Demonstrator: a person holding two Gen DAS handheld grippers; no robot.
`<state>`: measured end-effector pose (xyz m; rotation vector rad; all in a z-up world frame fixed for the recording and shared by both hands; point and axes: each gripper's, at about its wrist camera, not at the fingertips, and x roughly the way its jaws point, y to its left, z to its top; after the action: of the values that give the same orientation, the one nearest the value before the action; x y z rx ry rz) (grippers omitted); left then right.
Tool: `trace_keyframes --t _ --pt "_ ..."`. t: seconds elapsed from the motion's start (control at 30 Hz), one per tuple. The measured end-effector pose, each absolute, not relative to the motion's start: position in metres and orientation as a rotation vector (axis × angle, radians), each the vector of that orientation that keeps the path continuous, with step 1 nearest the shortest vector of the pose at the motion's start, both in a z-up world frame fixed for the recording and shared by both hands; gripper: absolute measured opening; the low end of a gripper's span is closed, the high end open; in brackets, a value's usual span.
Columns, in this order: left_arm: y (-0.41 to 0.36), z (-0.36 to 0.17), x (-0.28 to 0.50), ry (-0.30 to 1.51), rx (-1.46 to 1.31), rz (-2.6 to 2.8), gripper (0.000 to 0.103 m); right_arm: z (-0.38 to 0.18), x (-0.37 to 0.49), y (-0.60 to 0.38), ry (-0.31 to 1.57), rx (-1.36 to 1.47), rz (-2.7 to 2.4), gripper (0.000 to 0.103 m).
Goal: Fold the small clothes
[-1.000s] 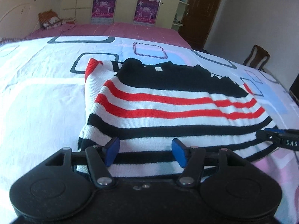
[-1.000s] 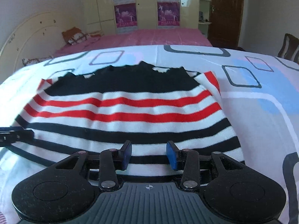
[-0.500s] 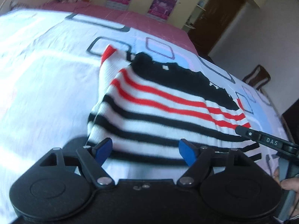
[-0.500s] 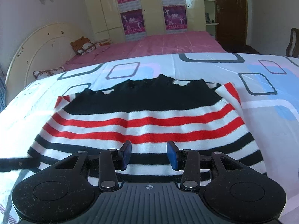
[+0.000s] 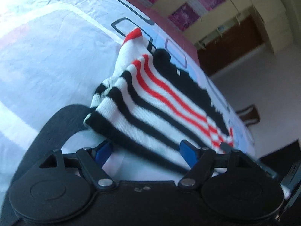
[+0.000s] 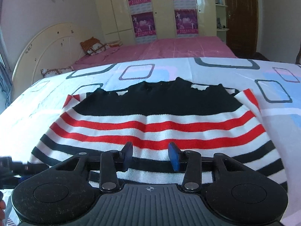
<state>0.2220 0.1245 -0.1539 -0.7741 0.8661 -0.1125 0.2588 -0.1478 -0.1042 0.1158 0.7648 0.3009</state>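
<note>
A small knit sweater [image 6: 160, 124] with black, white and red stripes lies on the patterned bedsheet [image 6: 216, 71]. In the left wrist view the sweater [image 5: 150, 101] has its near left edge lifted and bunched. My left gripper [image 5: 145, 151] is open, its blue pads wide apart, with the sweater's black-striped hem resting over them. My right gripper [image 6: 150, 156] is open, its pads hovering just above the near hem, touching nothing that I can see. The left gripper's tip [image 6: 11, 166] shows at the left edge of the right wrist view.
A pink bed [image 6: 169, 49] with a cushion [image 6: 92, 46] lies beyond the sheet, backed by a cream headboard [image 6: 43, 47] and wardrobe doors with posters [image 6: 143, 24]. A dark door [image 6: 242, 15] stands at the right. A wooden chair [image 5: 248, 114] is beyond the bed's far side.
My left gripper has tilted and swung to the sweater's left edge, which now lifts over its pads. My right gripper has risen and moved forward over the hem, staying open.
</note>
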Motion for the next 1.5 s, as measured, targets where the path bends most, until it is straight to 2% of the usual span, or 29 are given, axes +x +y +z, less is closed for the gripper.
trace_keyframes --t 0.07,0.17,0.27,0.37,0.43,0.53,0.73,0.9,1.13,1.37,1.5 --pt "0.126 -0.157 0.229 0.839 -0.808 -0.106 0.079 -0.107 0.267 -0.139 0.764 0.107 0.309 0.042" --pt "0.128 -0.163 0.242 0.793 -0.864 -0.098 0.078 -0.110 0.281 -0.130 0.765 0.105 0.313 0.026" --pt "0.132 -0.169 0.254 0.753 -0.910 -0.090 0.072 -0.118 0.292 -0.123 0.766 0.073 0.285 0.026" --pt "0.134 -0.175 0.261 0.717 -0.932 -0.078 0.061 -0.136 0.296 -0.116 0.804 0.005 0.288 0.026" --pt "0.136 -0.179 0.263 0.700 -0.945 -0.065 0.045 -0.131 0.296 -0.114 0.807 -0.023 0.289 0.026" --pt "0.141 -0.186 0.264 0.683 -0.979 -0.043 0.030 -0.130 0.292 -0.117 0.776 -0.028 0.266 0.026" --pt "0.138 -0.184 0.255 0.644 -0.977 -0.018 0.020 -0.140 0.292 -0.116 0.788 -0.066 0.293 0.026" --pt "0.124 -0.162 0.249 0.589 -0.893 -0.001 0.017 -0.137 0.295 -0.123 0.796 -0.044 0.329 0.026" --pt "0.082 -0.115 0.249 0.522 -0.686 -0.009 0.016 -0.119 0.299 -0.167 0.769 0.142 0.381 0.026" --pt "-0.016 -0.065 0.274 0.481 -0.455 -0.209 0.016 -0.099 0.292 -0.240 0.723 0.210 0.347 0.026" --pt "-0.090 -0.061 0.289 0.498 -0.349 -0.368 0.016 -0.098 0.283 -0.293 0.716 0.238 0.263 0.026"
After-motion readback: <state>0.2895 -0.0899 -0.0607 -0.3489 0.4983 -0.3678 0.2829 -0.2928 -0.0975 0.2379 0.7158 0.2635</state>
